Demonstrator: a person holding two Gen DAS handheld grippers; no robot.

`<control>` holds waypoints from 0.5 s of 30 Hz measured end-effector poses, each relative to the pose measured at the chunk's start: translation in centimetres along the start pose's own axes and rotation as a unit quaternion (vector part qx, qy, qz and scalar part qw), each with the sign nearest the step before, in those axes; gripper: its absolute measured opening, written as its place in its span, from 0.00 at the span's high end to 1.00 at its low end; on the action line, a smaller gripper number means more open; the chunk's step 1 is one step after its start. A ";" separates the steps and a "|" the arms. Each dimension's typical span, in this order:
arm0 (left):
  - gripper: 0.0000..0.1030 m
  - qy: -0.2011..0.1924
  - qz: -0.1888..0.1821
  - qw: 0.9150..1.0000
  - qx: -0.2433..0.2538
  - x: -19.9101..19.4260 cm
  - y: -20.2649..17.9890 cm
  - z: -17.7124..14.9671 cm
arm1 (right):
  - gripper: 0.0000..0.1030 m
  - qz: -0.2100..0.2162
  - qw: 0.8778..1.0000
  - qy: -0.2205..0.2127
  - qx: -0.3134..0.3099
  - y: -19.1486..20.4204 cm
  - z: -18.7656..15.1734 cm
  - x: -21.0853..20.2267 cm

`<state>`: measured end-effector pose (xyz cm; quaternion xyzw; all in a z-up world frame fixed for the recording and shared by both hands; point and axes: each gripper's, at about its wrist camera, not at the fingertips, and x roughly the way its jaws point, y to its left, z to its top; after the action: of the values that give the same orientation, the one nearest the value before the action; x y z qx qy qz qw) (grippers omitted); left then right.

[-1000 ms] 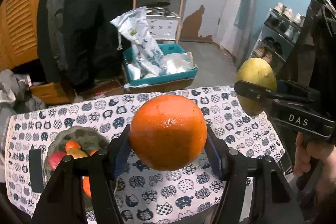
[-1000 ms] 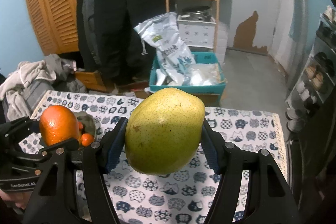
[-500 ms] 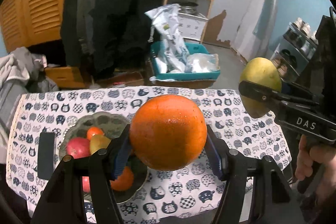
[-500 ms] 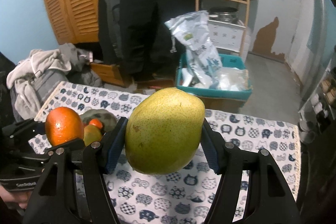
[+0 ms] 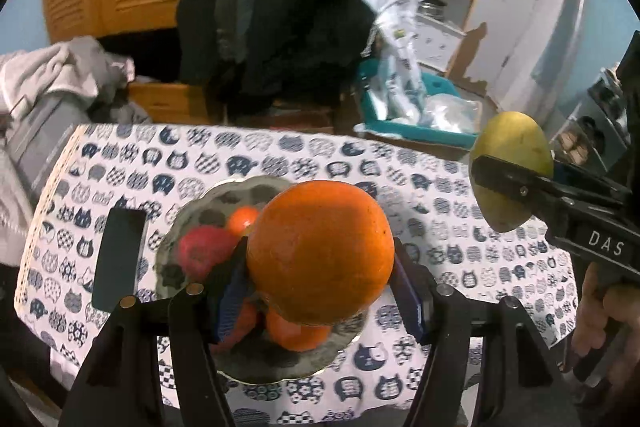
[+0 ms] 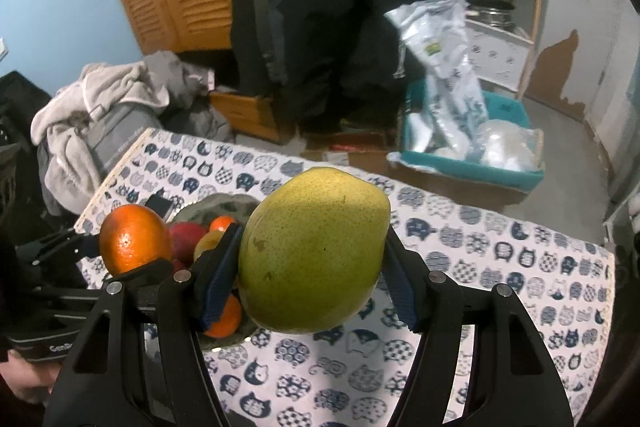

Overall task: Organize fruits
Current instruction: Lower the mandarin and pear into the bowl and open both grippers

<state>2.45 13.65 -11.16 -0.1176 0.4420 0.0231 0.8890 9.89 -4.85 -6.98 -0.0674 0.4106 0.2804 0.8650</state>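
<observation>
Orange fills the middle of the left wrist view: the left gripper (image 5: 320, 267) is clamped on an orange (image 5: 320, 253), its blue pads pressed to both sides, held in the air over a grey bowl (image 5: 256, 371). In the bowl lie a red apple (image 5: 204, 251), a small tangerine (image 5: 242, 219) and more orange fruit (image 5: 296, 335) low under the held one. The bowl stands on a cat-print cloth (image 5: 440, 223), with a dark phone (image 5: 118, 259) lying flat just left of it. At the right edge the right gripper (image 5: 516, 183) grips a pear (image 5: 512, 143); white letters "DAS" show on its black body, and a hand (image 5: 608, 319) holds it from below.

From the right wrist, the right gripper (image 6: 312, 267) is closed on the pear (image 6: 314, 251), yellow-green and speckled, raised above the cloth (image 6: 500, 259) to the right of the bowl (image 6: 224, 205). The left gripper (image 6: 132, 247) with its orange (image 6: 134, 245) is at the left, above the bowl's near side; the apple (image 6: 186, 233) and tangerine (image 6: 222, 223) peek out behind. Its body carries partly hidden lettering starting "Gen". Past the table a teal bin (image 6: 508, 175) holds a white bag (image 6: 444, 67) whose small green and yellow label is too blurred to read.
</observation>
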 end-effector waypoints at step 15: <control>0.36 0.049 0.037 0.997 -0.047 4.1 4.3 -1.6 | 0.36 0.038 0.996 0.081 -0.003 2.8 -0.9 8.9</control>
<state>3.09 17.22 -16.14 -0.1440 0.4877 0.0707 0.8581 12.24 1.01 -13.91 -0.0771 0.4804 0.3082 0.8175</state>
